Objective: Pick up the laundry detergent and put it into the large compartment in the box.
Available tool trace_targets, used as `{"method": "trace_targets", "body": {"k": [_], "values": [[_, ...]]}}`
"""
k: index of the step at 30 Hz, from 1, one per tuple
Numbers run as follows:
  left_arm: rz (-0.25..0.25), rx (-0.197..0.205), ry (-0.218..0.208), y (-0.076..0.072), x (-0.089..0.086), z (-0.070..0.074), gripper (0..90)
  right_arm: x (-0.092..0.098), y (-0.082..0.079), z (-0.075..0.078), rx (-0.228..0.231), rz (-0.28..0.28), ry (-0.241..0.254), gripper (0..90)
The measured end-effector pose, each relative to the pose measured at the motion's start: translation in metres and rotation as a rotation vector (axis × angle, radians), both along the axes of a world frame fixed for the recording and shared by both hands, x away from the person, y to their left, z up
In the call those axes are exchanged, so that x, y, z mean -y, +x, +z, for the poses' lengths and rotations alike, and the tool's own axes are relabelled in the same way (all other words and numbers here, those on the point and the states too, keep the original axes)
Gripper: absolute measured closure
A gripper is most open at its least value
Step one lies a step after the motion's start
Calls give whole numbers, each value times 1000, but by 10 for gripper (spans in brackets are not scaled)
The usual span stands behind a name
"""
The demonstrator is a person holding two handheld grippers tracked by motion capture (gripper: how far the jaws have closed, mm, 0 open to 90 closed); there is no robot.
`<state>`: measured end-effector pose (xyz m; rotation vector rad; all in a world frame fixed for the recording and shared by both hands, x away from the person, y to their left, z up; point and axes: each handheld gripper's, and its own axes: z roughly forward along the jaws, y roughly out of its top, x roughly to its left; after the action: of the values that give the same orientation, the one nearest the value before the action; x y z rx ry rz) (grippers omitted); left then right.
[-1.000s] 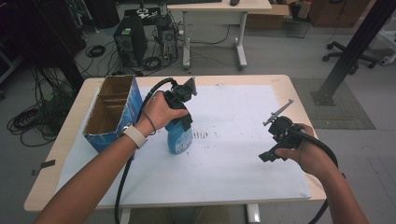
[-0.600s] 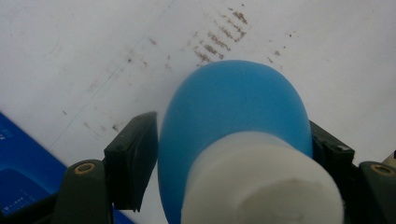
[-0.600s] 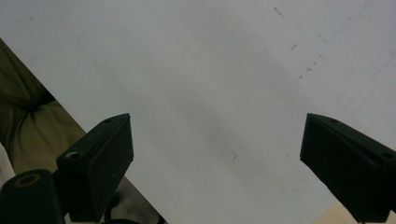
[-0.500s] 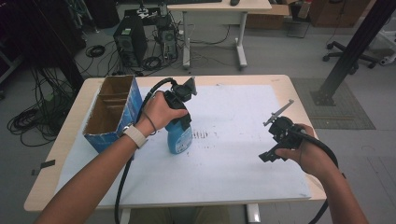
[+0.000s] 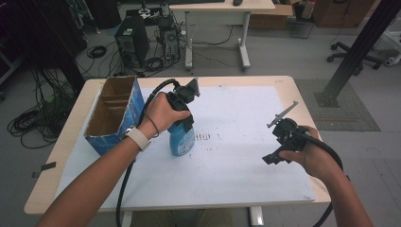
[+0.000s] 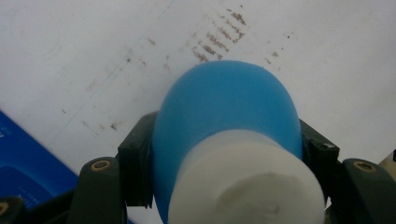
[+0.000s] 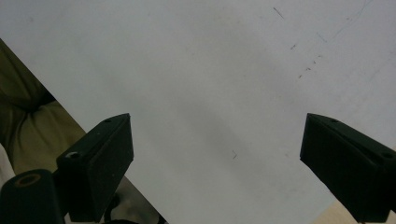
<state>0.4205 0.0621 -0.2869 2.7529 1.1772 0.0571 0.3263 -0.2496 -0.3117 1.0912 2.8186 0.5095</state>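
Blue bottle (image 5: 181,138) upright on the white sheet (image 5: 236,170) near the middle of the table (image 5: 293,87), just right of an open cardboard box (image 5: 113,116) with blue printed sides. Left gripper (image 5: 185,124) coming down over the bottle's top from above, jaws having just been closing and now pressed against both sides of the bottle below its cap. Seen from the left gripper view: rounded, smooth blue shoulder (image 6: 224,107) and wide white cap (image 6: 247,182) wedged between the two black jaws, with brown smudges on the sheet beyond — detail lost in the high view, where the hand covers the bottle's neck. Right gripper (image 5: 279,142) held well apart to the right, above the sheet's right side. Seen from the right gripper view: two black, blocky jaws spread wide, nothing between them but matte white sheet — faint scratches across it.
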Motion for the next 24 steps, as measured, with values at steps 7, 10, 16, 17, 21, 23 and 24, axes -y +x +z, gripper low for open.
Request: {"method": "trace_targets", "body": {"k": [7, 10, 16, 17, 21, 23, 24], "values": [[1, -1, 3, 0, 0, 1, 372, 0, 0, 1, 2, 0, 0, 100], [8, 1, 1, 1, -1, 2, 372, 1, 0, 2, 1, -1, -1, 100], [14, 4, -2, 0, -3, 8, 372, 1, 0, 2, 3, 0, -2, 100], [15, 7, -4, 0, -3, 10, 372, 1, 0, 2, 3, 0, -1, 100], [15, 17, -1, -2, -4, 16, 372, 0, 0, 3, 6, 1, 0, 100], [20, 19, -1, -3, -4, 19, 372, 0, 0, 3, 7, 0, 0, 100], [22, 19, -2, -3, -5, 21, 372, 0, 0, 3, 8, 1, 0, 100]]}}
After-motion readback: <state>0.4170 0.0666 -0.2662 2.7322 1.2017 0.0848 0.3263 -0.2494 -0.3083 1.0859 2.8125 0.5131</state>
